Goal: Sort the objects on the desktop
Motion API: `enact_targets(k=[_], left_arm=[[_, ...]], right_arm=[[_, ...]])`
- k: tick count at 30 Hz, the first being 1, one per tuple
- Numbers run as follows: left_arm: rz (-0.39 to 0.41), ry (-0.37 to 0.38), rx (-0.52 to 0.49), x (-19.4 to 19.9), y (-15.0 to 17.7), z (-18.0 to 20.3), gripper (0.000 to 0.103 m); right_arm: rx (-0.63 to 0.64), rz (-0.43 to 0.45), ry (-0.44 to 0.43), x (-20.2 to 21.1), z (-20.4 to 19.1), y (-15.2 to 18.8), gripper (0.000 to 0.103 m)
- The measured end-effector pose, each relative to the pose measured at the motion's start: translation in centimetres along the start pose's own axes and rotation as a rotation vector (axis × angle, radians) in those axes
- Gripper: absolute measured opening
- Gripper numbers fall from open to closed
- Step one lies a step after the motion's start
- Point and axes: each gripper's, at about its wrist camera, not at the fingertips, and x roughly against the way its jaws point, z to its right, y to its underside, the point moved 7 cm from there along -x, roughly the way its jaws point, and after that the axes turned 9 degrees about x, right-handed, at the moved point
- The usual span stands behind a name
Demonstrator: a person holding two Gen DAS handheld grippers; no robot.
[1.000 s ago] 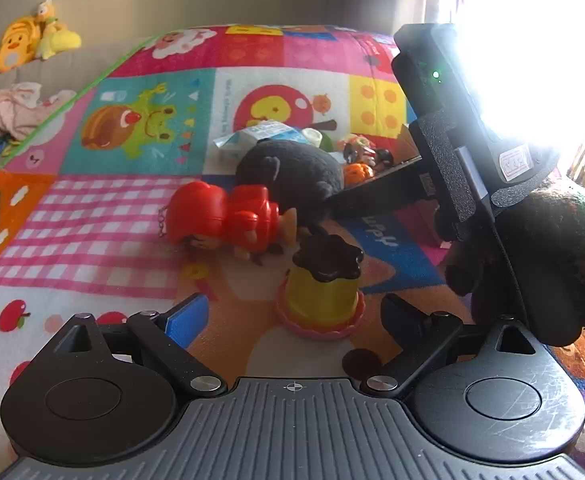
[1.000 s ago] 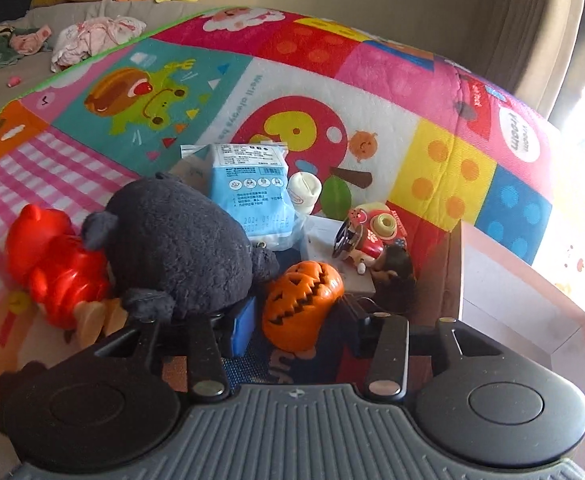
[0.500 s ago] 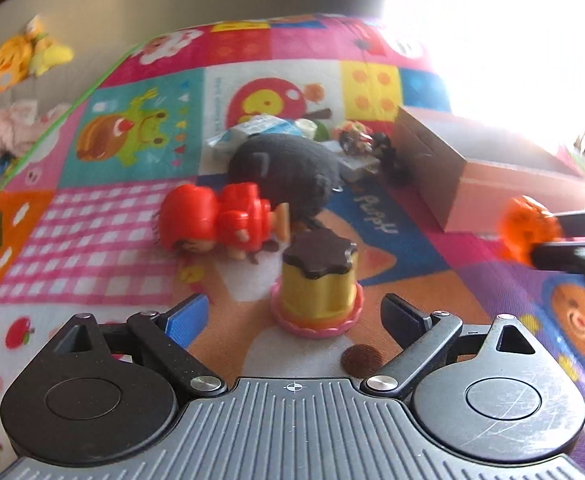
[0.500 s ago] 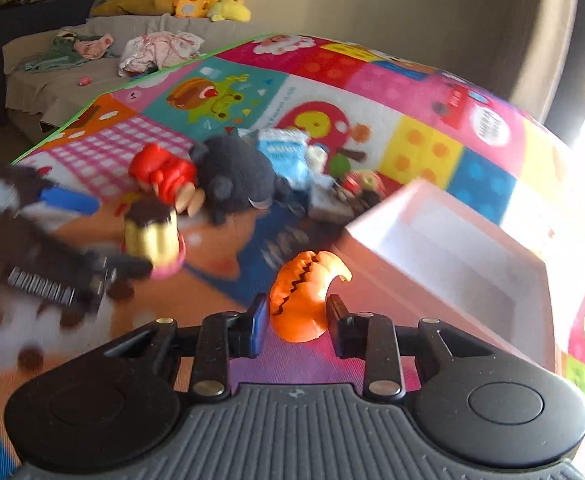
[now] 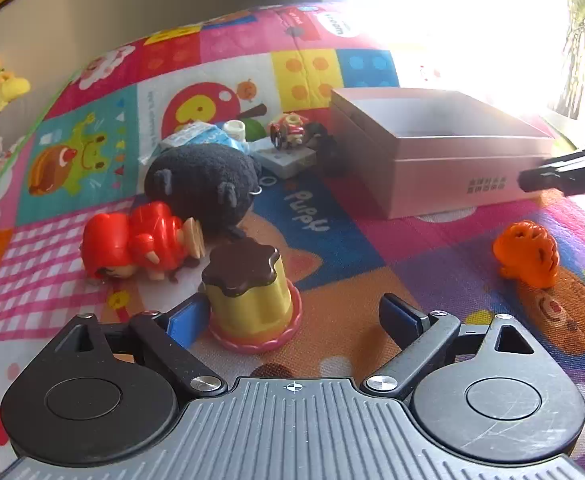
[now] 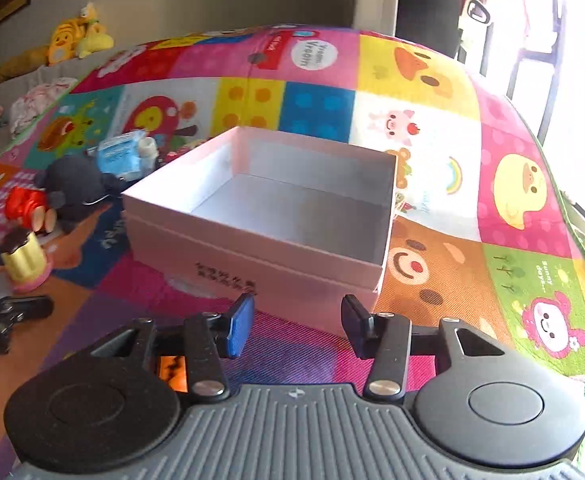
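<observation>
1 orange pumpkin toy [image 5: 526,254] lies alone on the play mat [image 5: 412,248], out in front of the pink box [image 5: 452,168] and outside it; its ribbed back faces the left wrist camera and it tips a little to 1 side, with no clear long axis. In the right wrist view only an orange sliver with a black zigzag [image 6: 171,372] shows under the linkage of the right gripper [image 6: 296,322], whose jaws have just been opening and stand partly apart with nothing between them, aimed at the near wall of the box [image 6: 252,264]. That view looks down into the box and shows a bare white floor inside, which the left view cannot see past the wall.

Left gripper [image 5: 292,320] is spread wide and holds nothing; the yellow pudding toy [image 5: 252,296] with its brown scalloped top stands upright between the fingers, close against the blue pad [image 5: 184,320] of the left finger, though I cannot tell if they touch. Just behind it lie the red figure [image 5: 132,240] on its side and the black plush [image 5: 200,184]. Farther back sit a blue packet [image 5: 196,140], a small white bottle [image 5: 234,130] and a small toy car [image 5: 288,132] on a grey block [image 5: 288,158]. The tip of the right gripper [image 5: 568,170] juts in at the right edge of the left view.
</observation>
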Motion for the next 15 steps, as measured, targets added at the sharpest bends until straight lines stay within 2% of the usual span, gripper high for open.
enact_targets(k=[4,7,10,13,14,15], left_arm=[[-0.023,0.005,0.037,-0.3,0.1,-0.5,0.096],[-0.024,0.007,0.041,-0.4,0.1,-0.6,0.097],[-0.024,0.009,0.042,-0.4,0.1,-0.6,0.097],[-0.026,0.008,0.045,-0.5,0.0,-0.6,0.097],[-0.030,0.009,0.050,-0.5,0.1,-0.7,0.097],[-0.034,0.010,0.057,-0.6,0.0,-0.7,0.098]], right_arm=[[0.024,0.010,0.023,-2.6,-0.1,-1.3,0.048],[0.037,0.014,-0.020,-3.5,-1.1,-2.0,0.048],[0.086,0.041,-0.055,-3.6,-2.6,-2.5,0.048],[0.069,0.101,-0.077,-2.0,-2.5,-3.0,0.048],[0.050,0.121,-0.075,-1.2,-1.8,-3.3,0.052],[0.026,0.148,-0.061,-0.3,-1.1,-3.4,0.062]])
